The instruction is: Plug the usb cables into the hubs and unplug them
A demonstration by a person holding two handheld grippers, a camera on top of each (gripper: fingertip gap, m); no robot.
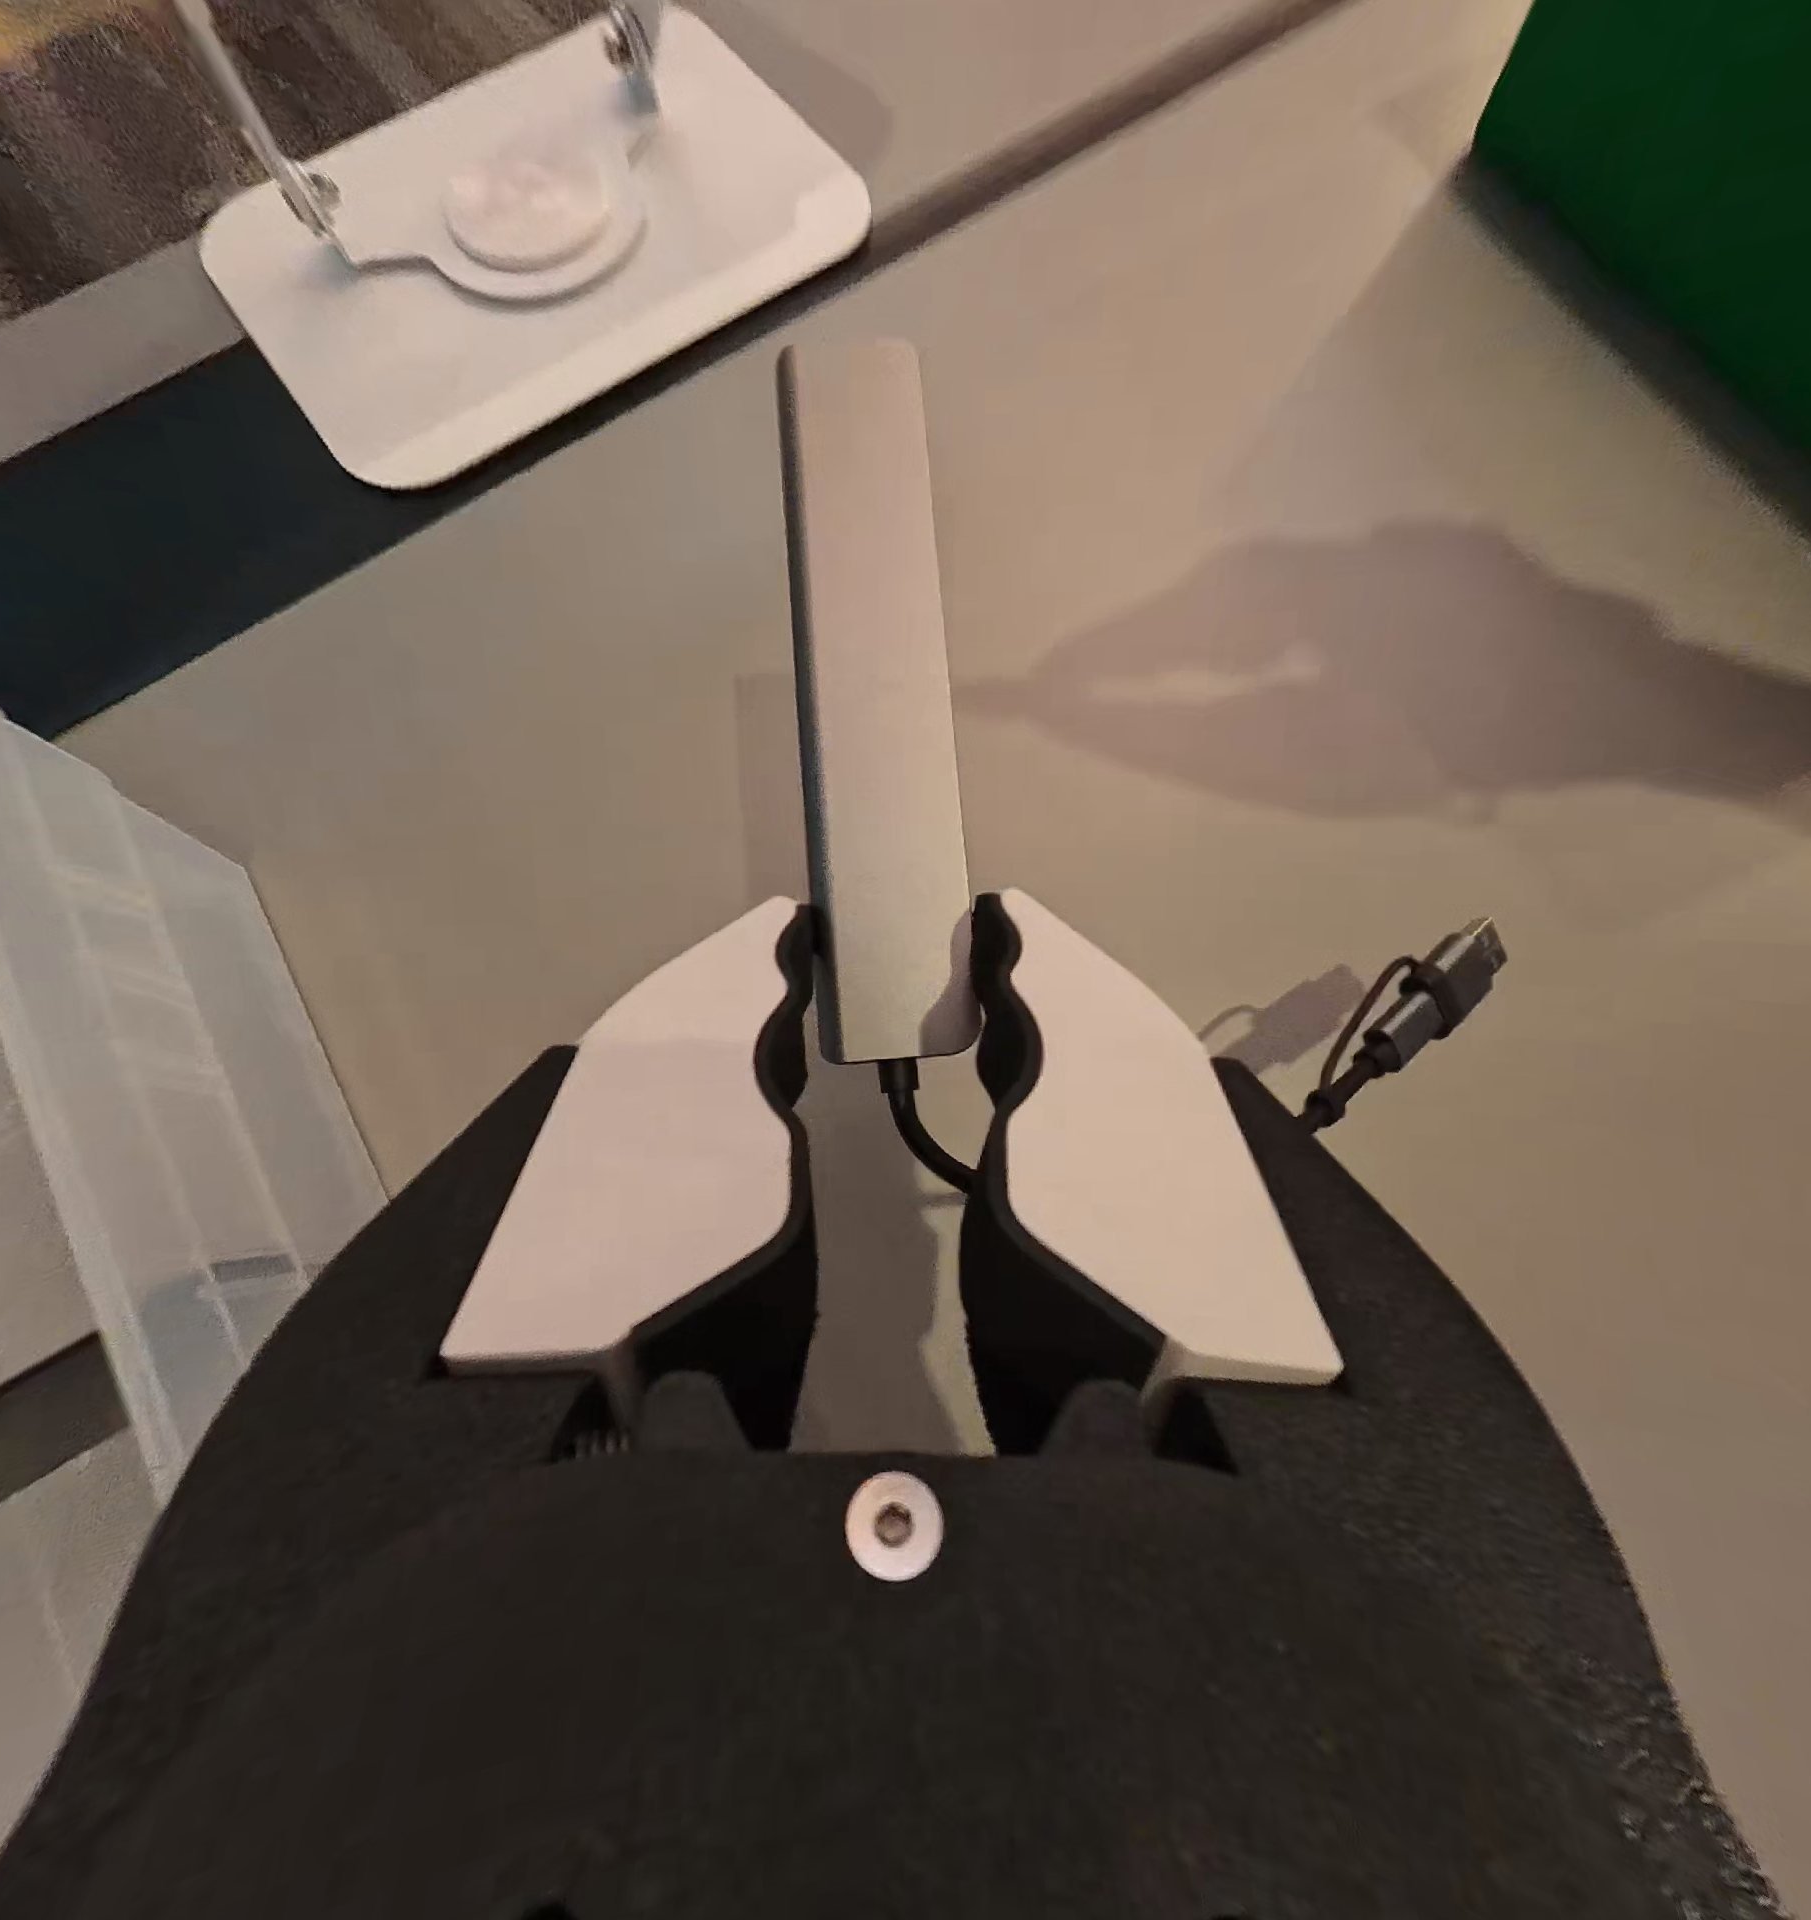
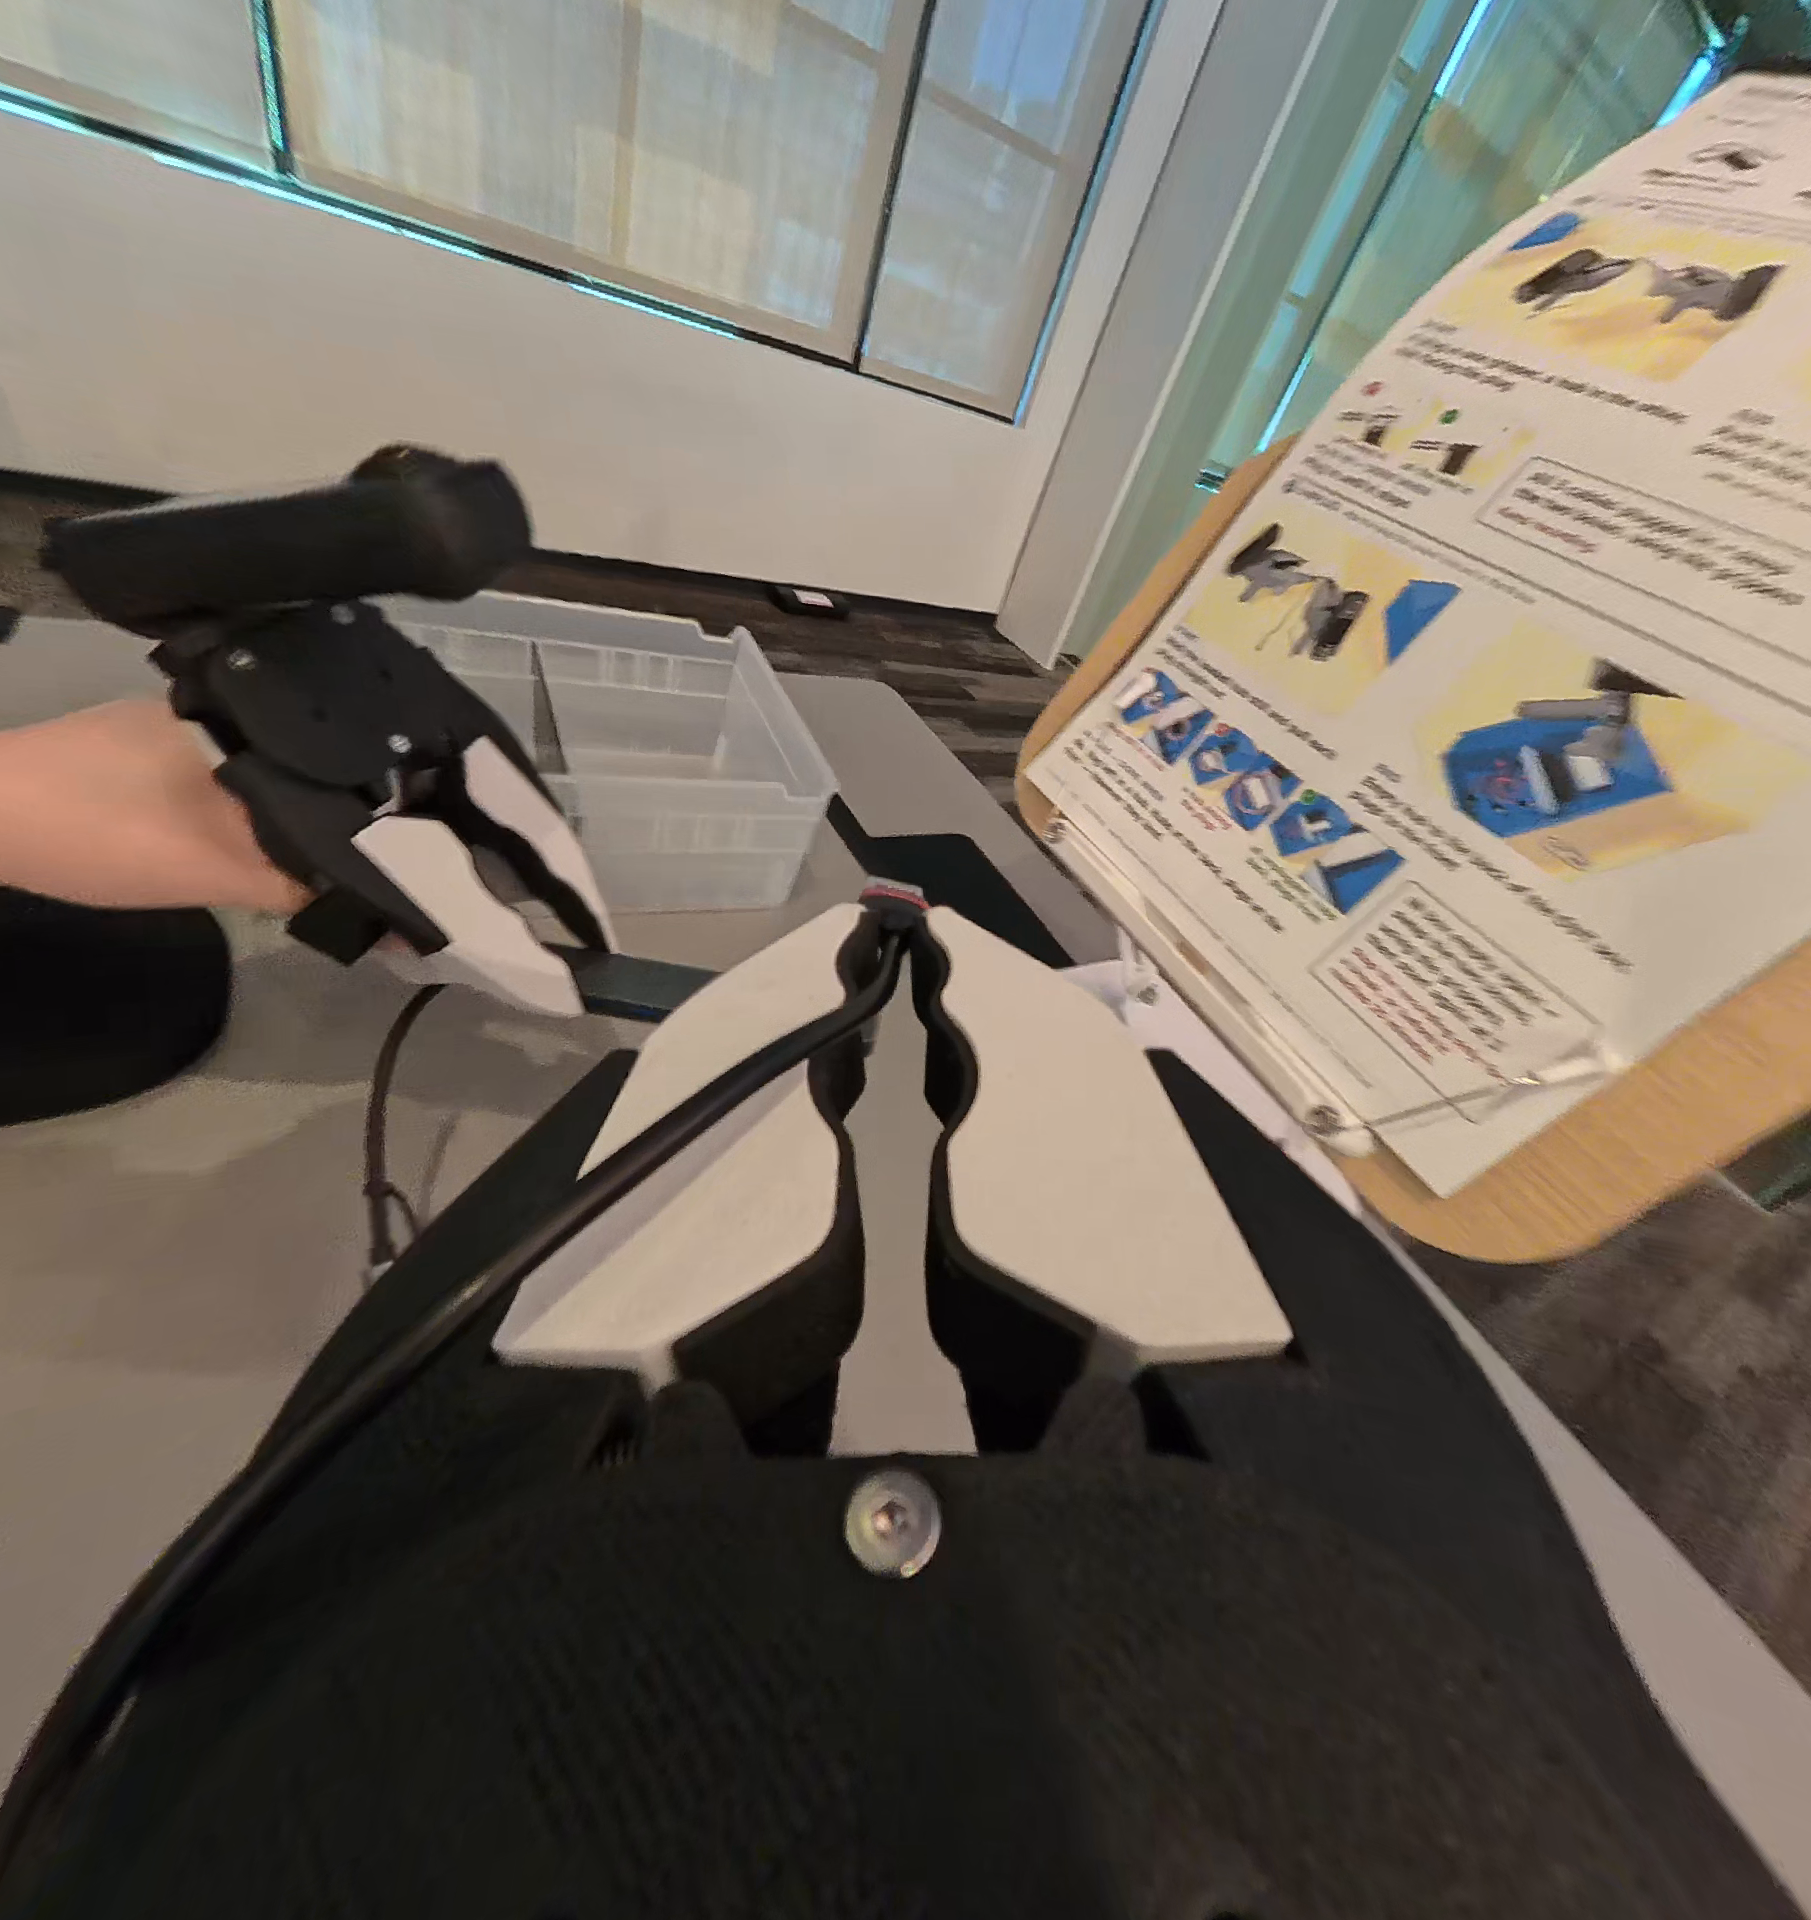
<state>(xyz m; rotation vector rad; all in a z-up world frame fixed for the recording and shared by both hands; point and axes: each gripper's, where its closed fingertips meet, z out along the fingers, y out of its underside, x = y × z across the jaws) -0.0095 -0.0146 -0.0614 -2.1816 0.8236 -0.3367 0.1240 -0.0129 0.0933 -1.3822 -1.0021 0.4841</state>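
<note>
The smooth grey table (image 1: 568, 790) is carrying a clear plastic bin (image 2: 672, 769). Beside that bin, the left gripper (image 1: 893, 940) jaws are clamping a slim grey metal hub (image 1: 870, 686). The right gripper (image 2: 896, 935) jaws are pinching a thin black usb cable (image 2: 527, 1236) near the bin.

Right gripper (image 2: 896, 925) clamps a black cable (image 2: 527, 1236) at its plug end. Left gripper (image 2: 584, 977), held by a hand (image 2: 101, 800), grips a dark hub (image 2: 652, 982). Clear bin (image 2: 735, 769) sits near the bench's (image 2: 153, 1299) far edge.
</note>
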